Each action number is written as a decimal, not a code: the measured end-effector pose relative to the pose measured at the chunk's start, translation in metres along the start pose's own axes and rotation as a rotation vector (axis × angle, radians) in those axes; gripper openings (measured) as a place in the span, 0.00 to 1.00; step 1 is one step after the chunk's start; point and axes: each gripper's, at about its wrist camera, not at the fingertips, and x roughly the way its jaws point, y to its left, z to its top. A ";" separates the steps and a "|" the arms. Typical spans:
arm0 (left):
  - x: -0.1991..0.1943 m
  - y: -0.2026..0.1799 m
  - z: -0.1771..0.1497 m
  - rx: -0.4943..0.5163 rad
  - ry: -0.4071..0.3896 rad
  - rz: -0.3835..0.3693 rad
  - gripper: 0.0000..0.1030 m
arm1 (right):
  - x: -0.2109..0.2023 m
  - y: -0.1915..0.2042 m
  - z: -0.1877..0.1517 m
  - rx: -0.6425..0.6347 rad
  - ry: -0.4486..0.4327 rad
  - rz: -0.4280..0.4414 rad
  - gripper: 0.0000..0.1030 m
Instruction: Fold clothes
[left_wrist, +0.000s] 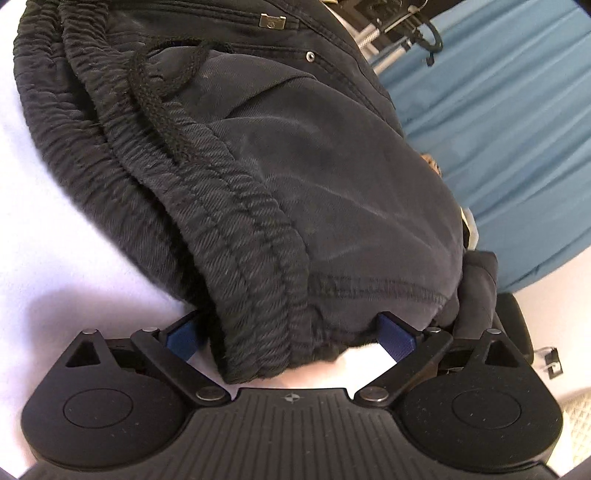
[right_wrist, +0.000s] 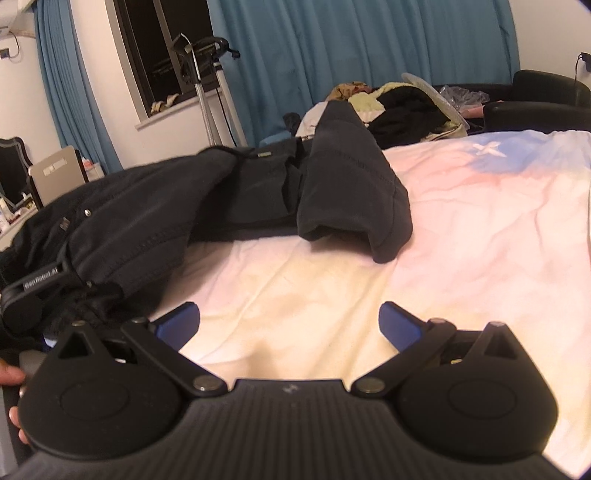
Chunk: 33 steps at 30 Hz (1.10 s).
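The left claw (left_wrist: 291, 332) is spread wide, its two blue fingertips (left_wrist: 183, 338) apart on either side of the gathered elastic waistband (left_wrist: 221, 206) of a pair of black trousers (left_wrist: 295, 155). The waistband hangs down into the gap between the tips, but neither tip is pressed against it, so the claw is released rather than gripping. A black drawstring (left_wrist: 155, 99) loops across the trousers just above the waistband, and a small metal tag (left_wrist: 272, 21) and a rivet (left_wrist: 309, 56) show farther up the cloth. Pale bedsheet lies to the left, blue curtain (left_wrist: 498, 129) to the right.

The right claw (right_wrist: 290, 325) is also released, its blue fingertips (right_wrist: 400, 326) wide apart and holding nothing, hovering over a pale pink and cream bed (right_wrist: 461, 229). The black trousers (right_wrist: 147, 206) lie ahead and to the left on the bed, with one trouser leg (right_wrist: 354, 192) folded forward, its open cuff facing the camera. Beyond it sits a pile of clothes (right_wrist: 399, 107), then blue curtains (right_wrist: 332, 55) and a dark window (right_wrist: 162, 48).
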 end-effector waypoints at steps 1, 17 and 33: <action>-0.001 -0.001 -0.002 -0.002 -0.014 0.011 0.87 | 0.002 -0.001 -0.001 -0.002 0.003 -0.003 1.00; -0.127 -0.006 0.023 -0.045 -0.378 0.020 0.20 | -0.012 0.003 -0.003 -0.115 -0.134 -0.074 1.00; -0.202 0.107 0.071 -0.622 -0.445 0.066 0.21 | 0.000 0.008 0.056 -0.049 -0.158 0.069 1.00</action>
